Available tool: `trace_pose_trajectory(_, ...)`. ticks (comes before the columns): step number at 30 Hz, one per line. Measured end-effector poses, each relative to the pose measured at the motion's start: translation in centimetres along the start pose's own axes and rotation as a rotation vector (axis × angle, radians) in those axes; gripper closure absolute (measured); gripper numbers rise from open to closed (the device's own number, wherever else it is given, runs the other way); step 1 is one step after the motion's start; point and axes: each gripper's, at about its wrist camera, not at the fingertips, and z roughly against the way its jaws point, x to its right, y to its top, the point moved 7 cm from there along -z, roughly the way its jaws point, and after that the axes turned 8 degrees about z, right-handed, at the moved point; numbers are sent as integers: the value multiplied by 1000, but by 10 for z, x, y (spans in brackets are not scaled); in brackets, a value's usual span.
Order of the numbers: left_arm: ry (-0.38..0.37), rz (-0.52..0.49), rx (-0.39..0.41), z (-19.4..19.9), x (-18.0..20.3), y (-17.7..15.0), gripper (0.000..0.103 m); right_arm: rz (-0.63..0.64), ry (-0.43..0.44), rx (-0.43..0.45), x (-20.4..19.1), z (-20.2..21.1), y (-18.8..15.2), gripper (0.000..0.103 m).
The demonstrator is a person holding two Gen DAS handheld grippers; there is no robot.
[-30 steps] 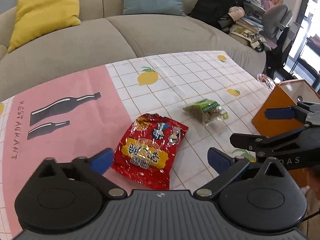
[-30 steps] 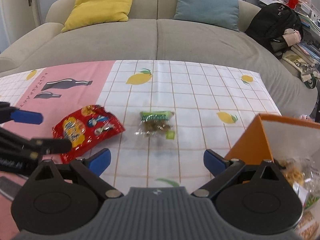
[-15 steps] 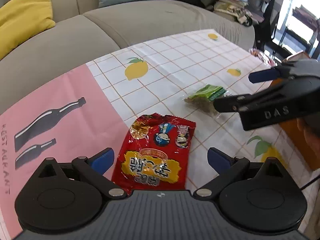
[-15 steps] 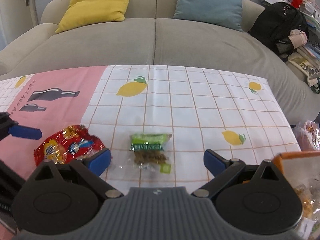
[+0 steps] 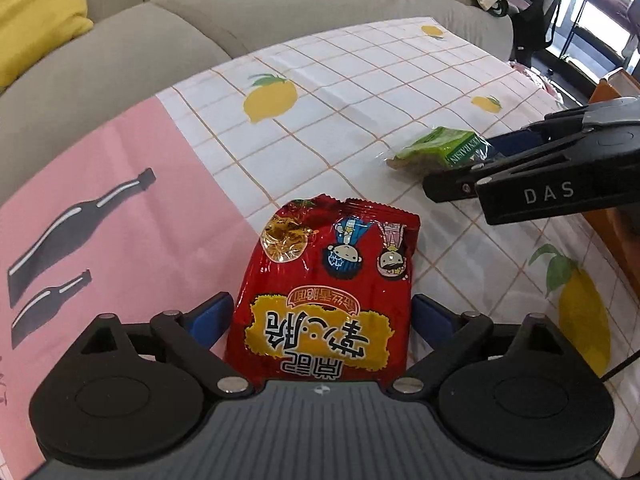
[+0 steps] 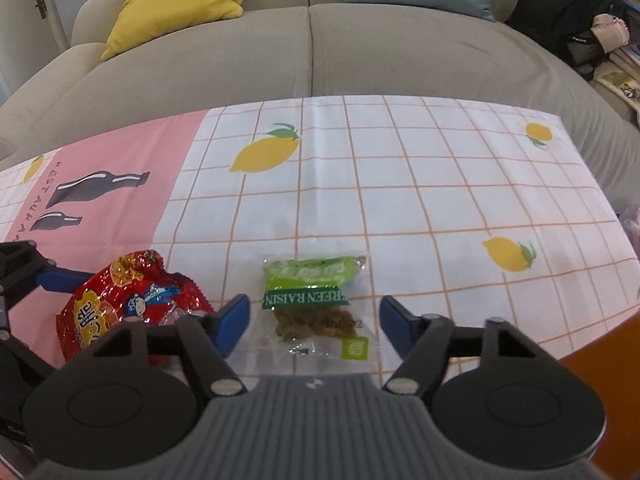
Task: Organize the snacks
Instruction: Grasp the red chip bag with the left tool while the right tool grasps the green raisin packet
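Observation:
A red snack bag (image 5: 328, 292) lies flat on the tablecloth, its near half between the fingers of my left gripper (image 5: 320, 318). That gripper is open, its blue pads (image 5: 216, 314) close beside the bag's edges. A clear pack of green raisins (image 6: 316, 312) lies between the fingers of my right gripper (image 6: 314, 318), whose jaws are closing but stand clear of it on both sides. In the left wrist view the right gripper (image 5: 464, 166) reaches in from the right over the raisin pack (image 5: 440, 146). The red bag (image 6: 132, 300) also shows at the right wrist view's lower left.
An orange box (image 5: 618, 236) stands at the table's right edge, and its rim (image 6: 600, 356) also shows in the right wrist view. The pink and lemon-checked tablecloth (image 6: 400, 200) covers the table. Behind it is a grey sofa (image 6: 360, 48) with cushions and a black backpack (image 6: 560, 4).
Both grippers came down and forward onto their packets. The red bag now lies between the left fingers, the raisin pack between the right, and the right jaws have narrowed.

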Motion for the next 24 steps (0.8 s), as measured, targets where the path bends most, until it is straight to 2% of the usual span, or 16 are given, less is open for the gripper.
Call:
trace_pose_trajectory(8, 50, 39, -9, -4, 2, 1, 0, -26, 25, -20, 1, -3, -13, 42)
trace_pose_trajectory(18, 93, 141, 55, -1, 2, 1, 0, 10, 15, -14, -2, 13, -34, 43)
trace_pose_trajectory(24, 110, 184, 83, 9, 6, -9, 8, 23, -4, -12, -6, 28, -52, 43)
